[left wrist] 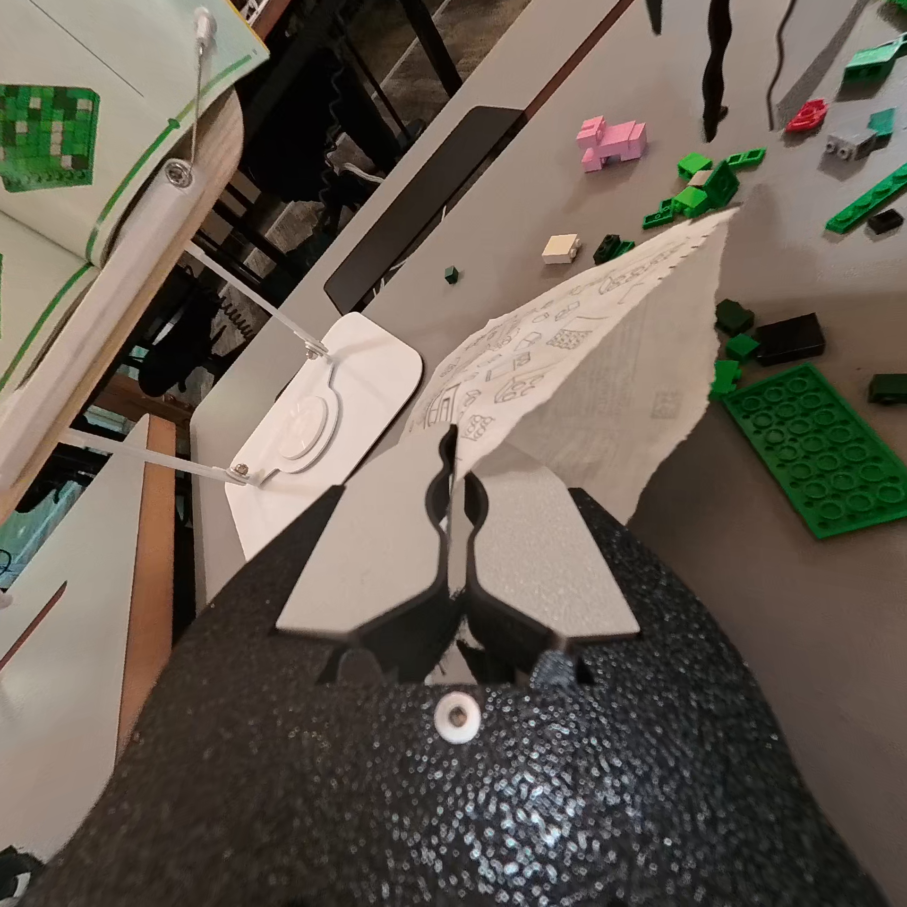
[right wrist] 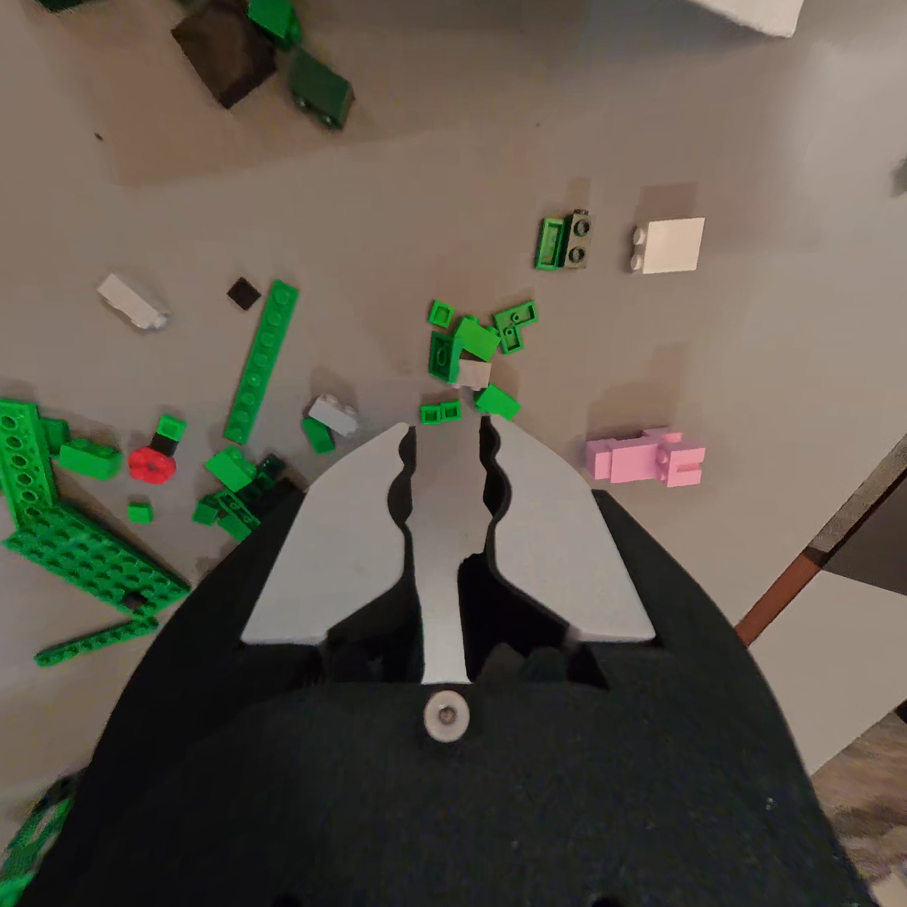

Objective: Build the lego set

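My left gripper is shut on a torn white paper bag printed with brick drawings and holds it above the grey table. My right gripper is open and empty, hovering just short of a cluster of small green bricks. A pink pig figure lies to its right and also shows in the left wrist view. A green baseplate lies right of the bag. A long green plate and a green plate assembly lie left of the right gripper.
A white book stand holds an instruction booklet at the table's left edge. A white brick, a red round piece, grey bricks and black bricks are scattered. The table edge is at right. The left gripper's tips are roughly 20 cm from the right gripper's. To the long green plate: right tips about 6 cm, left tips about 20 cm.
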Demonstrator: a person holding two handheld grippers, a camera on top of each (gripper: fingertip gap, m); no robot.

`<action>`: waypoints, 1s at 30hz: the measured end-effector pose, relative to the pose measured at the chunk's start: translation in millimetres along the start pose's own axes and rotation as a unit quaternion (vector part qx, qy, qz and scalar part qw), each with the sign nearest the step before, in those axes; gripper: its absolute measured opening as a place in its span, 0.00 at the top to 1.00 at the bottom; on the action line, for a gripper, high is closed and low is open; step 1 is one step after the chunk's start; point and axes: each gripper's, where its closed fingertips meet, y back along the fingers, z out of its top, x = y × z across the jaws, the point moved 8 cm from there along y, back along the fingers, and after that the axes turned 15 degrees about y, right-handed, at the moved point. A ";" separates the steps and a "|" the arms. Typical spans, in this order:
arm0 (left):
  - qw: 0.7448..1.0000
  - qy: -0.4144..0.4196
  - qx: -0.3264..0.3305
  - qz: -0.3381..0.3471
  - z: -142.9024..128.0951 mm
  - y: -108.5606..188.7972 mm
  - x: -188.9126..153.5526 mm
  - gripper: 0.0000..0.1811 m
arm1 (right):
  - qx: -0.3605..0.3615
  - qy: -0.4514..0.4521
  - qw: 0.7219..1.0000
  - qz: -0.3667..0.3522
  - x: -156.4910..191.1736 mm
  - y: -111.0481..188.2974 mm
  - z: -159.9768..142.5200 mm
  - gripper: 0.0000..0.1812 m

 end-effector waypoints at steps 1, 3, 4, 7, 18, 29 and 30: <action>1.000 0.003 0.003 -0.002 0.5 0.6 0.0 1.00 | 0.012 0.003 1.000 0.010 -0.9 -0.7 -0.5 0.86; 1.000 0.011 0.002 -0.004 1.8 2.4 0.5 1.00 | 0.011 0.006 1.000 0.025 -1.5 -2.5 1.6 0.87; 1.000 0.015 0.001 -0.006 2.5 3.3 0.8 1.00 | 0.016 0.008 0.999 0.029 -1.9 -3.8 1.8 0.87; 1.000 0.023 -0.002 -0.013 3.8 4.9 0.9 1.00 | 0.035 0.013 0.999 0.039 -3.1 -8.9 -0.1 0.87; 1.000 0.023 0.003 -0.019 4.1 5.1 -0.6 1.00 | 0.014 0.003 0.999 0.049 -3.2 -14.8 0.2 0.91; 0.995 0.091 0.007 -0.028 6.4 7.8 2.5 1.00 | -0.162 0.019 0.972 -0.171 38.9 62.5 86.6 0.91; 0.995 0.098 0.007 -0.031 6.8 8.1 2.7 1.00 | -0.185 0.015 0.964 -0.191 45.1 70.3 102.9 0.91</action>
